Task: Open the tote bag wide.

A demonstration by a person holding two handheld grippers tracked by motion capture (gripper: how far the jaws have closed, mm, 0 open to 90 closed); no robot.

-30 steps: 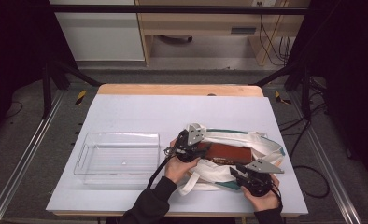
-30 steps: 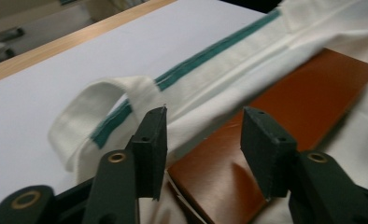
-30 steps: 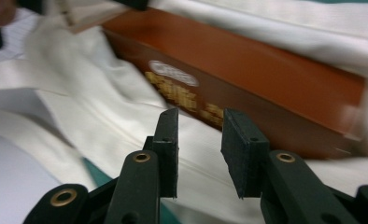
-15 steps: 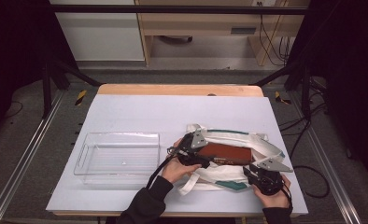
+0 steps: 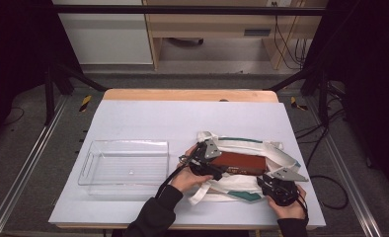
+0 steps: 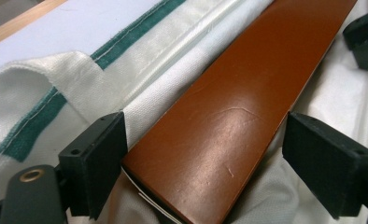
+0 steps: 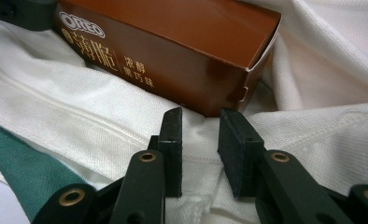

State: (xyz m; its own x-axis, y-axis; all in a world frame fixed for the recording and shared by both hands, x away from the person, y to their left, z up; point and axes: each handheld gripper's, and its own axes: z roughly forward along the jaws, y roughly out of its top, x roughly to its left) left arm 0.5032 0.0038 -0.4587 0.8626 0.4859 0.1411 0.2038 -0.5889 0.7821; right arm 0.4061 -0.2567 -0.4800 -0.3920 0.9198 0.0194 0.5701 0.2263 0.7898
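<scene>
- My left gripper has its jaws spread wide on either side of the brown biscuit box, one pad close beside the box's near long edge, the other pad standing off the far edge; nothing is gripped yet.
- My right gripper has its jaws parted by a narrow gap, pressing down toward a fold of the white tote bag just in front of the box's end flap; I cannot tell whether cloth is actually pinched.
- The box lies flat in the mouth of the bag, its long side running across the table, between both grippers in the high view.
- To do this well, I judge I should centre the left jaws across the box's width before closing, so it does not twist out.
- The right should hold the bag's lip down and apart, keeping cloth clear of the left pads.
- The clear plastic tray sits just beside the bag on my left, a likely place for the box.
</scene>
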